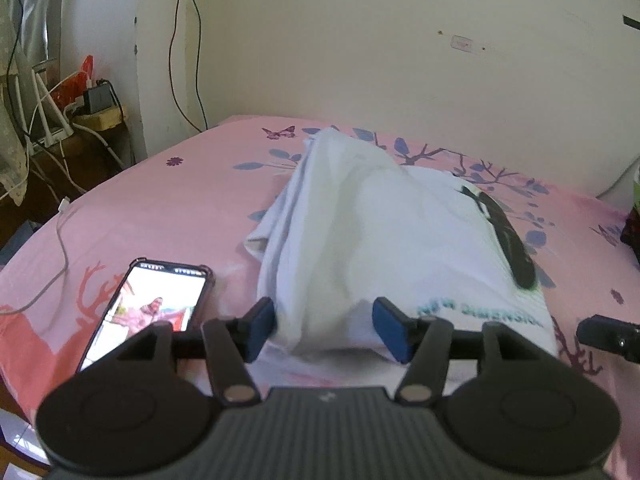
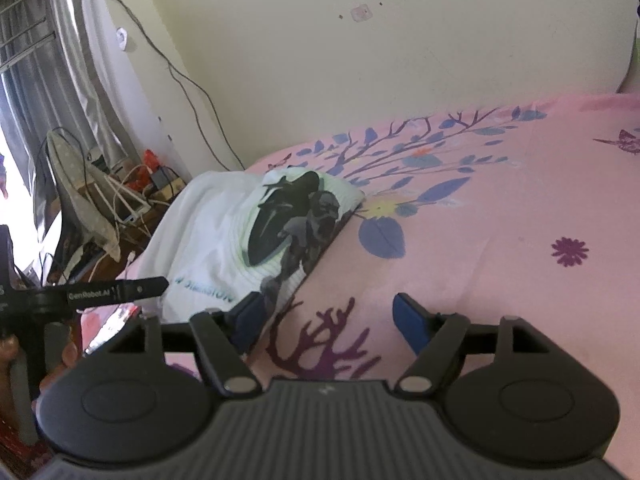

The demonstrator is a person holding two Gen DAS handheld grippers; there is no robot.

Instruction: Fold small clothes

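Left wrist view: the left gripper (image 1: 325, 330) stands with its blue pads (image 1: 261, 327) spread wide, the near hem of a white T-shirt (image 1: 360, 240) bunched between them but not pinched. A lit smartphone (image 1: 150, 308) lies just left of the shirt on the pink floral bedsheet (image 1: 160, 208); a white charging cable (image 1: 60, 248) trails further left. The shirt, partly folded, shows teal lettering and a dark graphic.

Right wrist view: the right gripper (image 2: 330, 322) is likewise spread apart, holding nothing; its left pad lies at the T-shirt's (image 2: 224, 232) near right edge. Beyond stand a cluttered side table (image 2: 136, 208) and a cream wall (image 2: 360, 60).
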